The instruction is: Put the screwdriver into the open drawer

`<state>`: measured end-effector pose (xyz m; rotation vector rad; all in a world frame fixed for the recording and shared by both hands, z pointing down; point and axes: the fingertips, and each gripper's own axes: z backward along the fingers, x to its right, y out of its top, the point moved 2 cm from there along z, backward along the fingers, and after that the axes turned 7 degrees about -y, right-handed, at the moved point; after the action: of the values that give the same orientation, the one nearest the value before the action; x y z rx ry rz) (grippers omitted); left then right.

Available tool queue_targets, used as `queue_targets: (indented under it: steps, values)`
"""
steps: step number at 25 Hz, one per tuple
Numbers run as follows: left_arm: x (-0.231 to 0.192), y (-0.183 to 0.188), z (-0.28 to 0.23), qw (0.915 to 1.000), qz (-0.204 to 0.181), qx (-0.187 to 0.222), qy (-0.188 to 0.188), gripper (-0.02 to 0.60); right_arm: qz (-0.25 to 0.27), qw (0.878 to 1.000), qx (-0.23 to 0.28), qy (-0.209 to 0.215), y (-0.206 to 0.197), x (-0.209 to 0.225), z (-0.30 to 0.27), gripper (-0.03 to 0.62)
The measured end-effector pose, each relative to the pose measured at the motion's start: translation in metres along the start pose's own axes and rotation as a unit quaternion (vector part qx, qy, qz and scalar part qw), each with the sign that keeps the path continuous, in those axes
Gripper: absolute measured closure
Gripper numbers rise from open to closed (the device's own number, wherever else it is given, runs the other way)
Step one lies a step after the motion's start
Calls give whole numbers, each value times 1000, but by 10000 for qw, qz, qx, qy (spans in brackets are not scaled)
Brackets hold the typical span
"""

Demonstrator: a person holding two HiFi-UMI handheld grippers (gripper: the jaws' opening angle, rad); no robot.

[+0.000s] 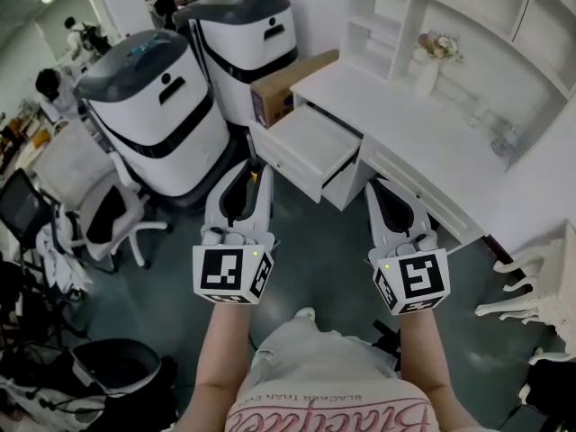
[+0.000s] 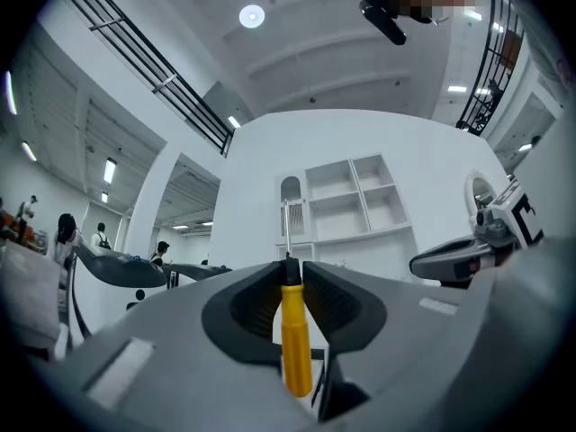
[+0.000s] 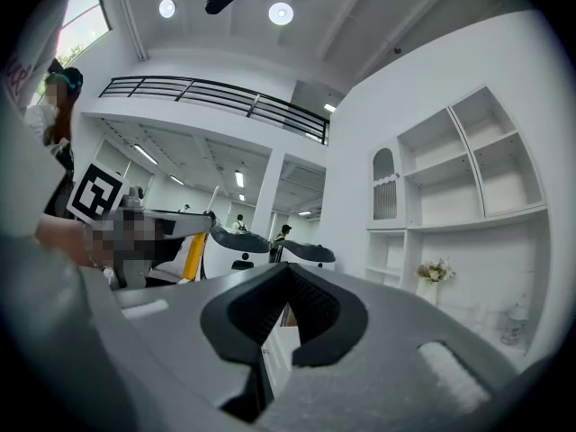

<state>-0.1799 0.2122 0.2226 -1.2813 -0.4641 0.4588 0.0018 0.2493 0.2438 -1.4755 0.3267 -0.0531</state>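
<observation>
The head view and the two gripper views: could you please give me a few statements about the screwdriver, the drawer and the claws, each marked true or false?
1. The left claw grips a yellow-handled screwdriver. True.
2. The drawer of the white desk is pushed shut. False: it stands pulled open.
3. The right claw holds nothing. True.
4. The screwdriver lies inside the drawer. False: it is clamped in the left claw, outside the drawer.
</observation>
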Motion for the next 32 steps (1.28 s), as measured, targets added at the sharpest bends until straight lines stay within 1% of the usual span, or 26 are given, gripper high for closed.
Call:
queue_targets:
  steps: [4, 8, 15, 20, 24, 32]
  values:
    - [-27, -7, -24, 10000, 45, -32, -66, 489, 66, 9999, -50, -131, -2, 2, -35, 592]
    - [-42, -18, -41, 9998, 126, -53, -113, 489, 82, 9996, -212, -149, -10, 5, -54, 592]
    - [-54, -36, -67, 9995, 263, -117, -101, 489, 73, 9989, -411, -219, -26, 20, -79, 592]
    - [-58, -51, -90, 9995, 245, -195, -94, 489, 64, 9986, -503, -156, -41, 34, -99, 592]
    - [-66, -63, -118, 9993, 261, -248, -51, 489, 66, 9985, -543, -88, -53, 51, -124, 592]
    - [-78, -89, -189, 9990, 286, -340, -20, 489, -85, 9985, -540, -76, -72, 98, -186, 592]
